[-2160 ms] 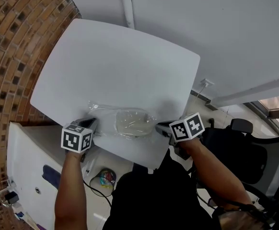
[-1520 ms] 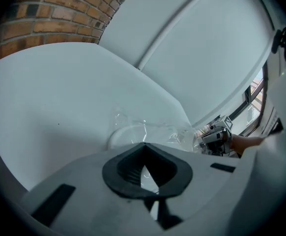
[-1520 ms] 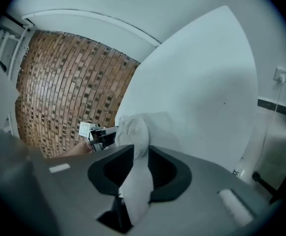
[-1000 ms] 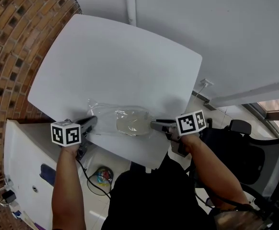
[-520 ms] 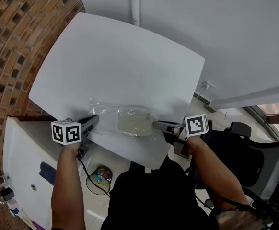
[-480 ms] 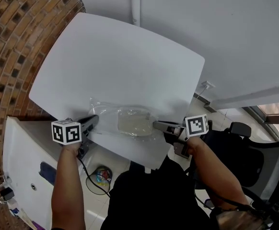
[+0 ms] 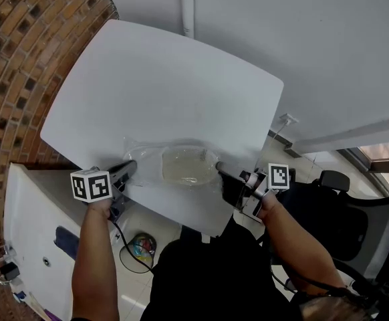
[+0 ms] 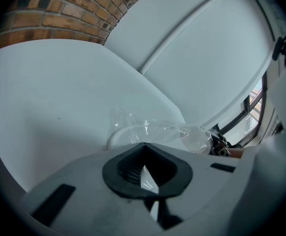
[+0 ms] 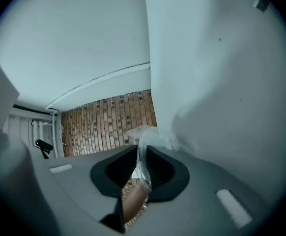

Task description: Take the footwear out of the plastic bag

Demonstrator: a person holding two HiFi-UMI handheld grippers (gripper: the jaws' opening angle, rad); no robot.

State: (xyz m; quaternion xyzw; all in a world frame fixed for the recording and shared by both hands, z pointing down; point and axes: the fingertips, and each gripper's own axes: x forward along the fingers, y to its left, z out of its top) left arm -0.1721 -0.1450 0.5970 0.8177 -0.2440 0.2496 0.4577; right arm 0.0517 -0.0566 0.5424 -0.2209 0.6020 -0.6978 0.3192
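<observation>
A clear plastic bag (image 7: 148,160) lies near the front edge of the white table (image 7: 161,85), with pale flat footwear (image 7: 186,166) inside it. At the bag's left end, my left gripper (image 7: 131,170) is shut on the film. In the left gripper view the crinkled bag (image 8: 157,131) stretches away from the left gripper's (image 8: 144,173) pads, and a white rim of footwear (image 8: 114,134) shows under it. My right gripper (image 7: 220,171) is rolled on its side and shut on the bag's right end. A strip of the bag (image 9: 142,154) runs between the right gripper's (image 9: 140,170) dark pads.
A brick wall (image 7: 14,52) runs along the table's left side. A white cabinet (image 7: 34,219) stands at lower left, with cables and a coloured bundle (image 7: 143,247) on the floor. A black chair (image 7: 335,199) stands at the right. A white pipe (image 7: 186,5) runs up the far wall.
My right gripper has rolled over and closed on the bag's right end, and its marker cube has dropped toward the right. The bag's right end has bunched up. The left gripper has stayed put.
</observation>
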